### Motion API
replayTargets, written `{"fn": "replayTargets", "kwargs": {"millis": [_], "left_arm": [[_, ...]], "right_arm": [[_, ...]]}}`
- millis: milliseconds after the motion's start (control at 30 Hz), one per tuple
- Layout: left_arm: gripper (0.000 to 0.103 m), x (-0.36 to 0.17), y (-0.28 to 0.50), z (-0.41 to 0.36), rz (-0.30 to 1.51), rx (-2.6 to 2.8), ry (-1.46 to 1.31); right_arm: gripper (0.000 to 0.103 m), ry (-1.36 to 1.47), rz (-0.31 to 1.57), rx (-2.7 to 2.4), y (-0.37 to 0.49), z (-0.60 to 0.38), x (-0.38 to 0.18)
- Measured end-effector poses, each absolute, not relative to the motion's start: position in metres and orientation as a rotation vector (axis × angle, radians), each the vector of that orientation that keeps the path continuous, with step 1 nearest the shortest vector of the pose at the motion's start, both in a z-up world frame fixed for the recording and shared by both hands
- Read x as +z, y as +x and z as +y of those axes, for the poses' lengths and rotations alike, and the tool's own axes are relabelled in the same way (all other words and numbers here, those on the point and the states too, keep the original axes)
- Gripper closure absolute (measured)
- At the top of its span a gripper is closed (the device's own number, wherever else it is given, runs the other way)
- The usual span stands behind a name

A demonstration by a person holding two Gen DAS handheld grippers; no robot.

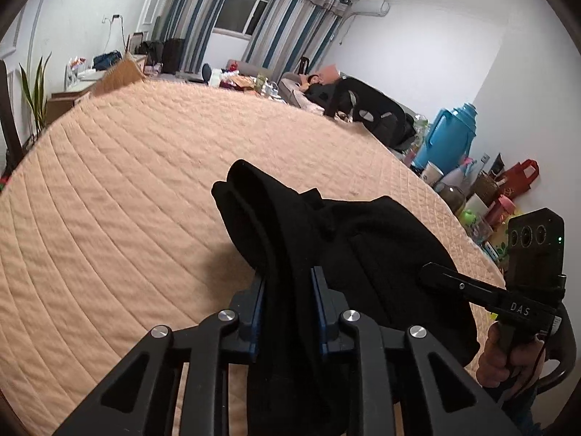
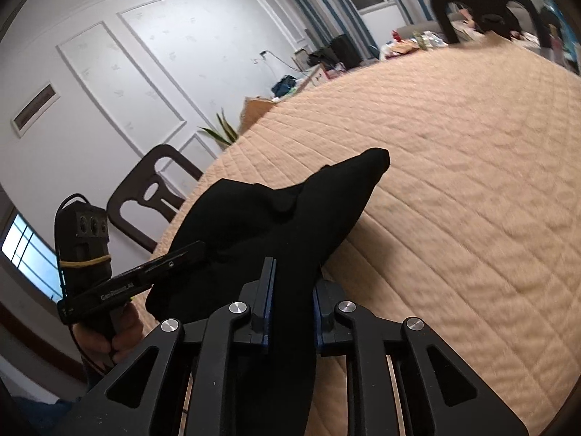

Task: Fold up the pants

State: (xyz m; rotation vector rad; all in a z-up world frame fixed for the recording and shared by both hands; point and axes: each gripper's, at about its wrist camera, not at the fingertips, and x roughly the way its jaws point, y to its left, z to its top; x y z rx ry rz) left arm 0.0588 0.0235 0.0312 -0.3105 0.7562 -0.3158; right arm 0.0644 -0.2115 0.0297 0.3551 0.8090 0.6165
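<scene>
The black pants hang bunched between my two grippers, lifted above the peach quilted table cover. My left gripper is shut on a fold of the pants, cloth filling the gap between its blue pads. In that view the right gripper comes in from the right and bites the cloth's edge. In the right wrist view my right gripper is shut on the pants, and the left gripper grips them from the left. The quilted cover lies below.
A dark chair stands at the table's left edge and another at the far side. A blue thermos, cups and bags crowd the right edge. A cardboard box and clutter sit at the far end.
</scene>
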Motion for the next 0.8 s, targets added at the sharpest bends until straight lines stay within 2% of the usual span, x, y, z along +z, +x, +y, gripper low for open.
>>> {"fn": "replayTargets", "kwargs": {"millis": [267,433,467,533,567,800], "left_arm": [[0.078,0.045,0.116,0.061,0.741,-0.264,-0.285],[0.077,0.019,0.137,0.082,0.788,-0.225,-0.305],[0.073,0.007,0.14,0.085,0.821,-0.208,-0.306],[0.065,-0.007,0.14,0.092,0.841,-0.19,-0.318],[0.062,-0.01,0.136,0.098,0.832,-0.196,-0.342],[0.065,0.01,0.094,0.1,0.74,-0.141,-0.307]], "right_arm": [[0.086,0.346,0.802,0.676,0.135,-0.172,0.039],[0.086,0.35,0.885,0.684,0.177,-0.159,0.01],[0.086,0.351,0.92,0.677,0.181,-0.158,0.001],[0.077,0.34,0.981,0.627,0.187,-0.16,-0.02],[0.069,0.339,0.981,0.615,0.185,-0.163,-0.024],[0.069,0.231,0.856,0.542,0.143,-0.179,0.006]]}}
